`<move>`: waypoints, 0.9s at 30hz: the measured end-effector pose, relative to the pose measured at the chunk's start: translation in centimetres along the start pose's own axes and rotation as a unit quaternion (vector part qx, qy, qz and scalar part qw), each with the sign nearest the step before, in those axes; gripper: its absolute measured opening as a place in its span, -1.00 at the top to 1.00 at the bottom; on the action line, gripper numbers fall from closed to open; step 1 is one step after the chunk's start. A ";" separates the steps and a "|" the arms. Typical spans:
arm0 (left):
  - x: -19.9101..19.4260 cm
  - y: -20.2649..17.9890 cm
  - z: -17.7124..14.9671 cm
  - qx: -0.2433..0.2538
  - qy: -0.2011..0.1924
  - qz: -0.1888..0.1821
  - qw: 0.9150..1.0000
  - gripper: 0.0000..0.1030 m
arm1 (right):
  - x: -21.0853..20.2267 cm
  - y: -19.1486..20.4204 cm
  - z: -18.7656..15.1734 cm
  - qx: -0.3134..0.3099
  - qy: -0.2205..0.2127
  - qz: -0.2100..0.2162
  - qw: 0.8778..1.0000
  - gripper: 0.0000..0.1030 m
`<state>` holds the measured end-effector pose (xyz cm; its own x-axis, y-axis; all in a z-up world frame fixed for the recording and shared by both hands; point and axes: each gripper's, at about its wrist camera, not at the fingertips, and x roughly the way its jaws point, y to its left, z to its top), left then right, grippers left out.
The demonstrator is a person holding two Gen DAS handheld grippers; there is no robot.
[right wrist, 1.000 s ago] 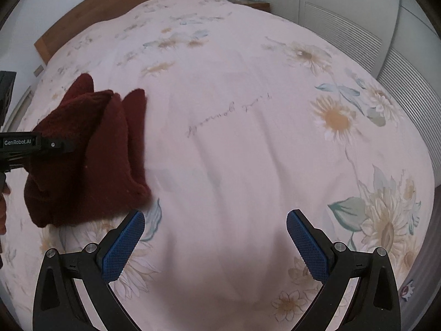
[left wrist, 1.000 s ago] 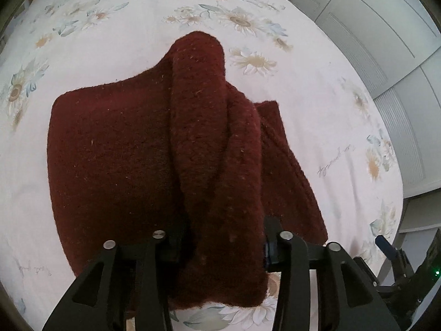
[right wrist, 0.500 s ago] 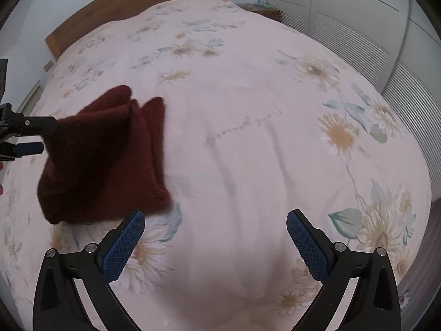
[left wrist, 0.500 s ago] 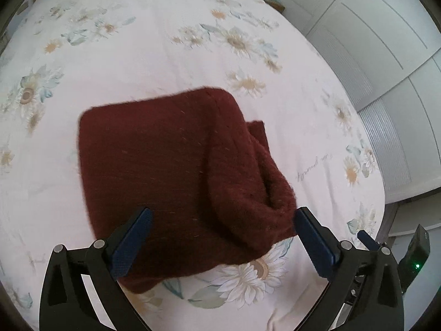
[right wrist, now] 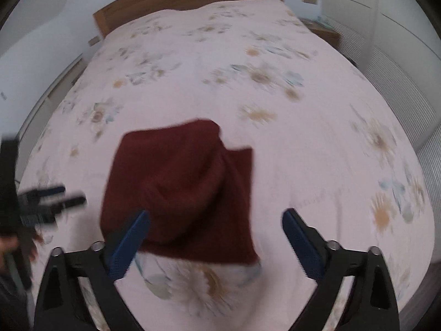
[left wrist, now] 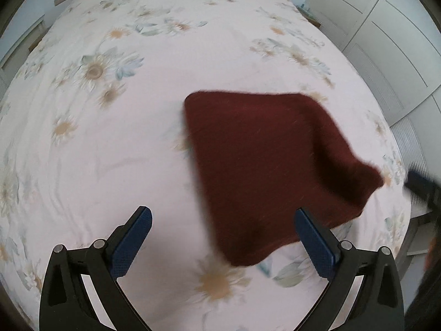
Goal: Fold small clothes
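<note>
Hovering both claws over the folded garment on the bed.

I read the maroon knit garment lying on the floral bedspread, ahead and right of the left claw, directly ahead of the right claw (nearer, by my judgement). Both claws are spread wide, holding nothing. Its longer side seems to run away from me. No legible writing.

The fuzzy knit garment is a deep maroon all over, no print on it. The bed sheet is pale pink with tan-centred daisies and grey-blue leaves. Both black plastic grippers, the left gripper and the right gripper, have blue textured pads. The wooden headboard is warm brown and the wardrobe doors are plain white.
</note>
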<state>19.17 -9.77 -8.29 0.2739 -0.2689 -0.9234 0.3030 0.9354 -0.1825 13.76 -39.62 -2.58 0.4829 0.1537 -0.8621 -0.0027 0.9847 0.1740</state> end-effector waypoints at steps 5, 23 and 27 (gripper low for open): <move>0.2 1.2 -2.1 0.000 0.004 0.003 1.000 -0.97 | 4.6 2.4 3.5 -0.004 0.065 0.027 0.997 -0.58; 1.4 1.2 -3.0 0.007 0.016 -0.001 1.000 -0.97 | 8.4 -0.8 -0.8 0.024 0.092 0.047 0.994 0.59; 1.2 0.9 -2.8 0.015 0.014 -0.001 1.000 -0.97 | 6.0 -2.4 -1.6 0.035 0.063 0.042 0.996 0.59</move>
<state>17.22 -8.64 -10.51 0.2483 -0.2636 -0.9321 0.3316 0.9272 -0.1739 15.26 -40.92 -8.91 0.3699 0.2495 -0.8949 0.0249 0.9603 0.2779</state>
